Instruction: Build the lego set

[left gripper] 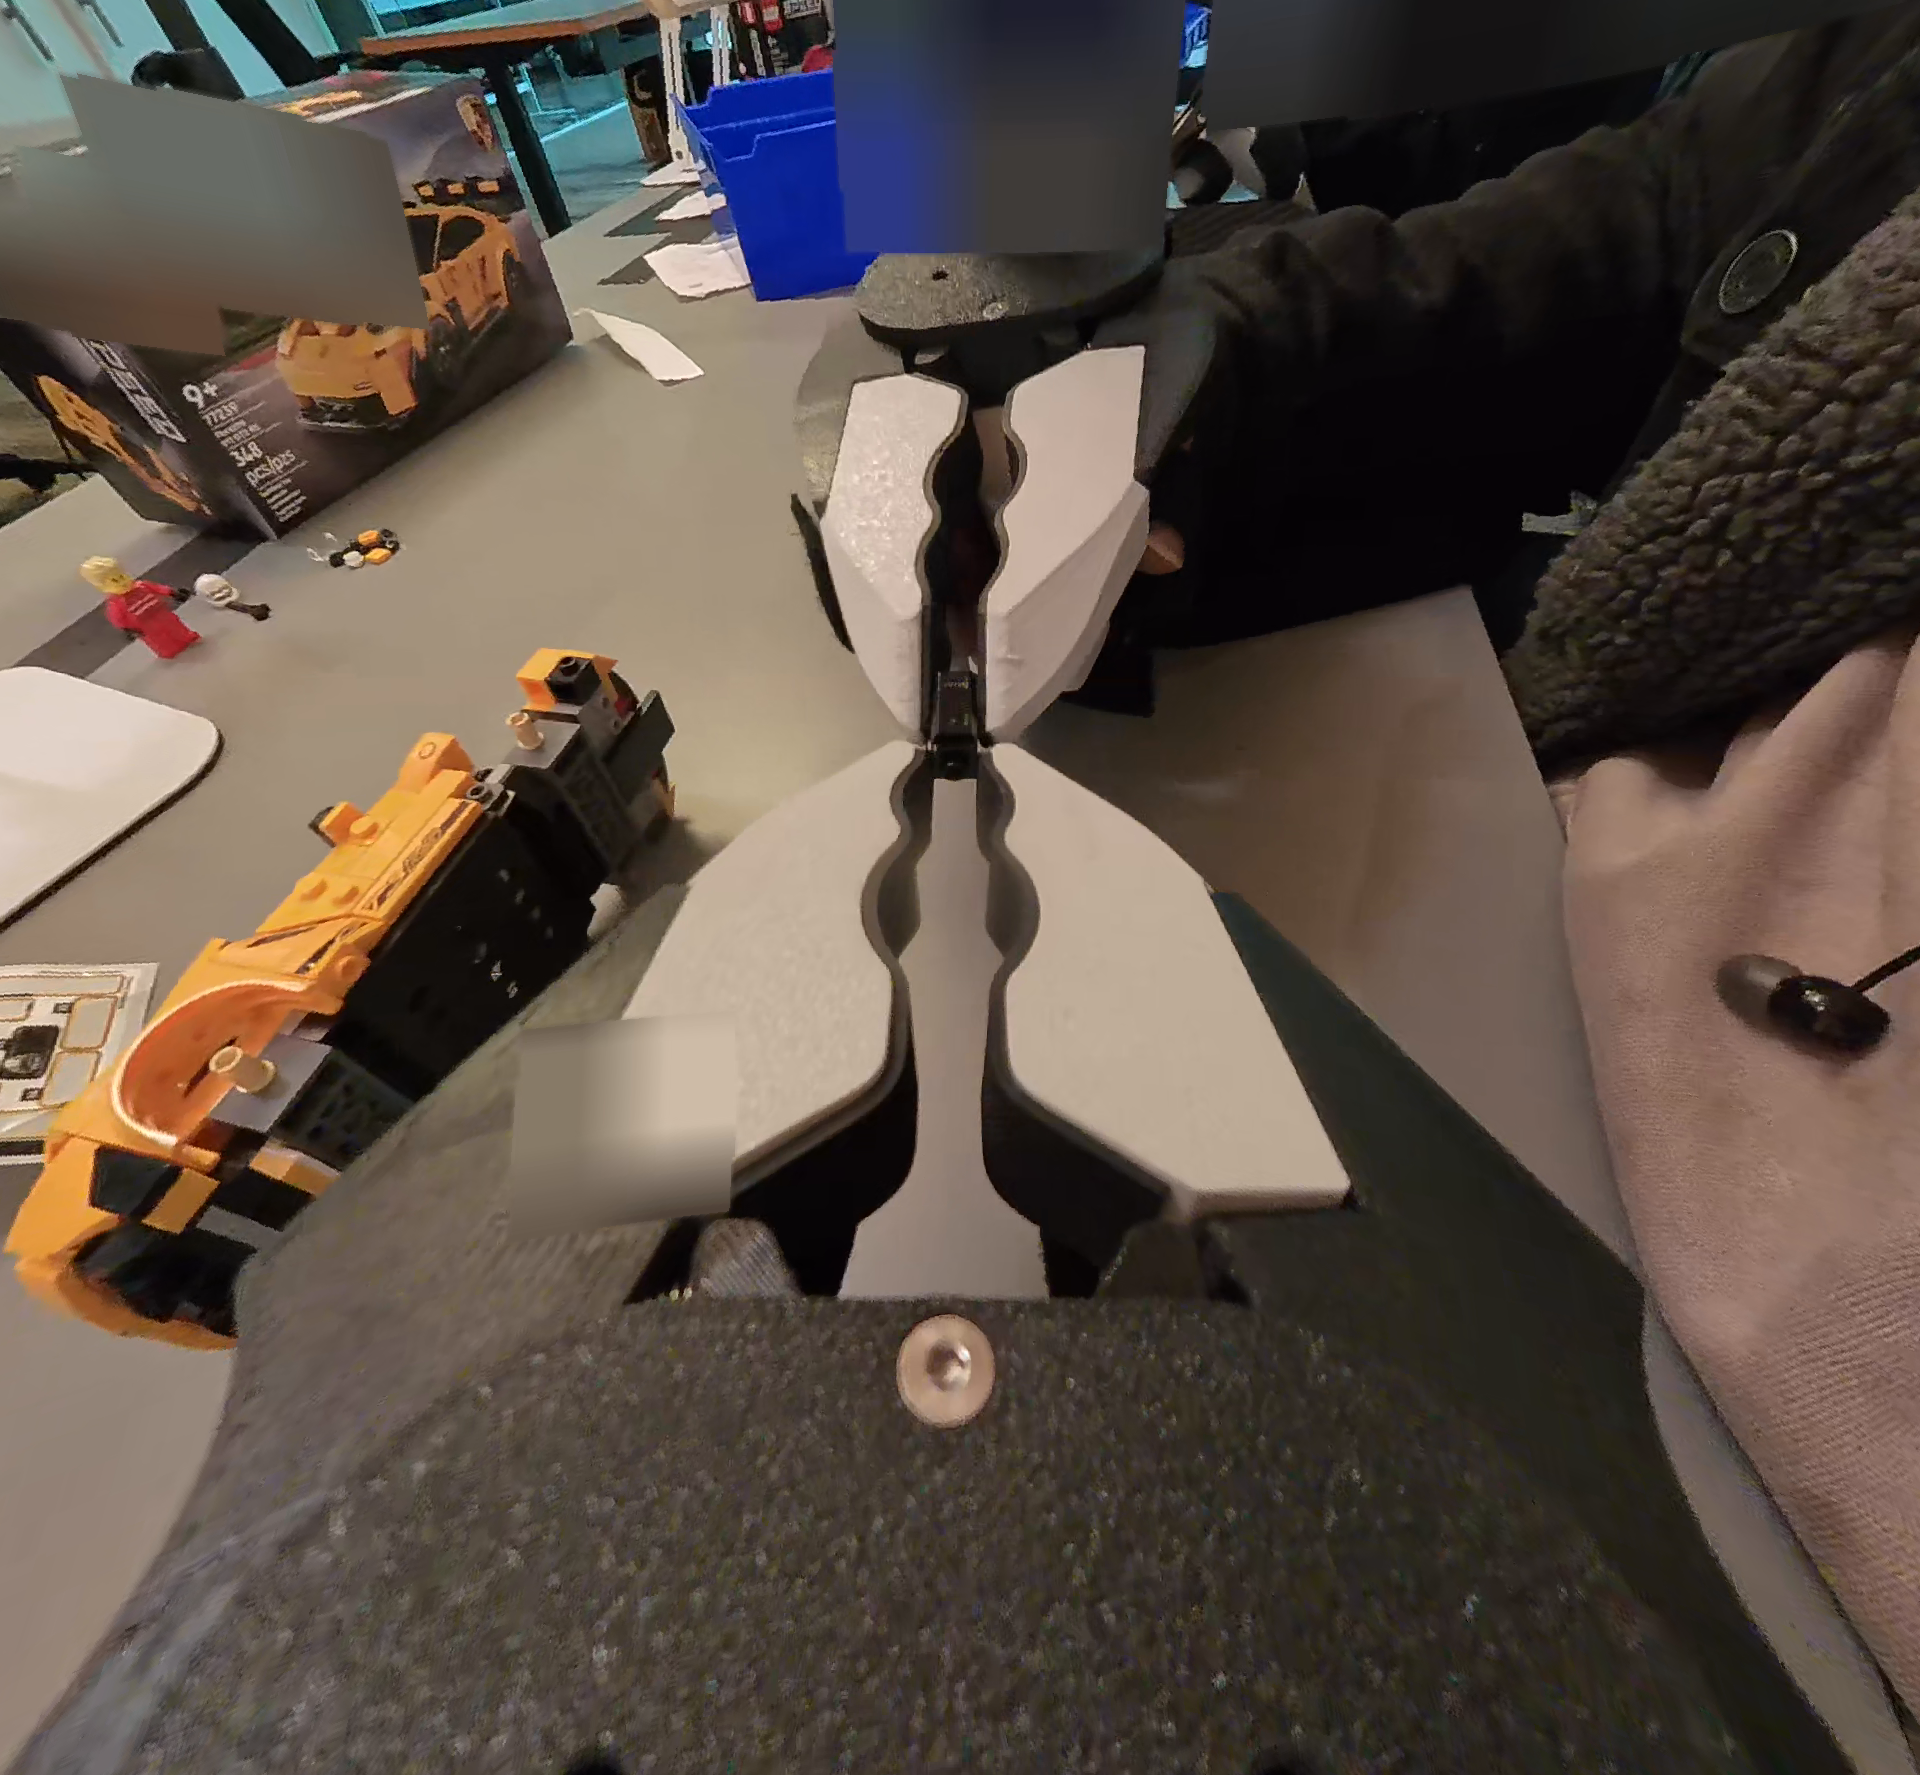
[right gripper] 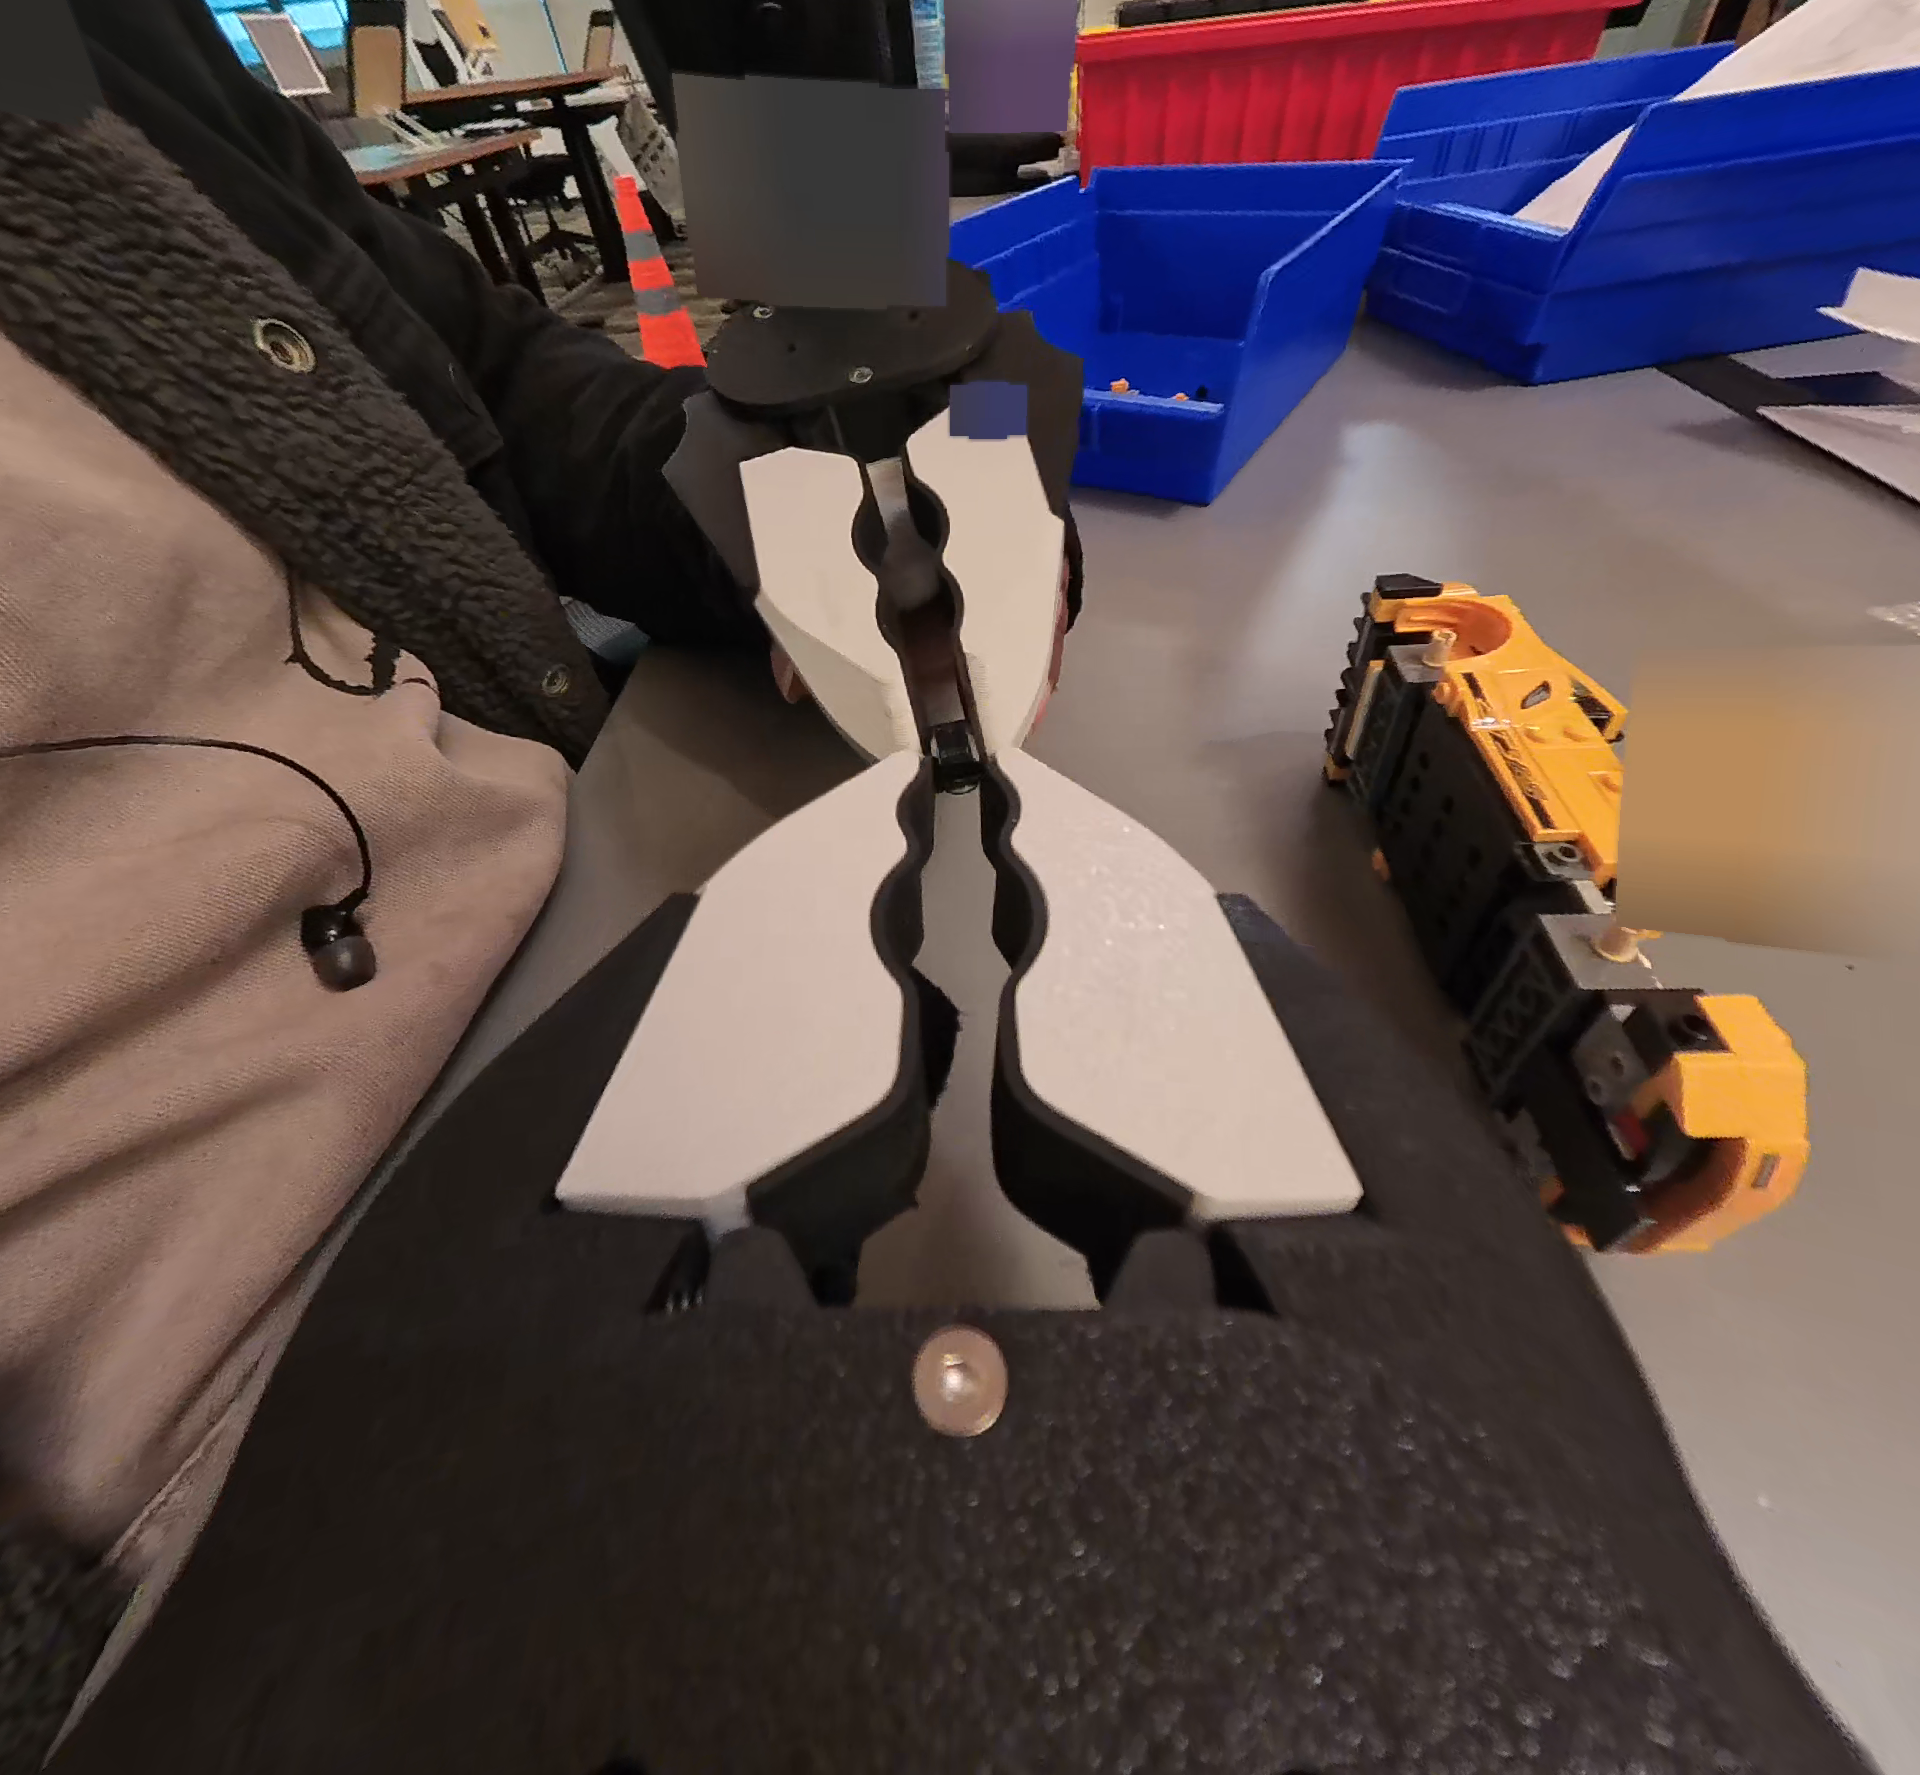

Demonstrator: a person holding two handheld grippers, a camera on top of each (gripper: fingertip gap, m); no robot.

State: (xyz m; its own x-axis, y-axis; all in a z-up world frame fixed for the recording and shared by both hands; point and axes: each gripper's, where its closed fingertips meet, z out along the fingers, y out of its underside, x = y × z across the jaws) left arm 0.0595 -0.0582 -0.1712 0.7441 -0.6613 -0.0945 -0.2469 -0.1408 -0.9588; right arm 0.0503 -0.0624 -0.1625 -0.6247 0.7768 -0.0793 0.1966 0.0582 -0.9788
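Observation:
My left gripper and my right gripper meet tip to tip above the grey table's near edge. A small black lego piece sits between both pairs of tips, and both grippers are shut on it. It also shows in the right wrist view. The far gripper in the left wrist view is my right gripper. A partly built orange and black lego car lies on its side on the table, left of the grippers. In the right wrist view the car lies to the right.
The lego box, a red minifigure, a few loose small pieces, a white pad and a sticker sheet lie at the left. Blue bins and a red bin stand behind. The person's jacket is close. My two grippers' fingertips are within a few centimetres of each other.

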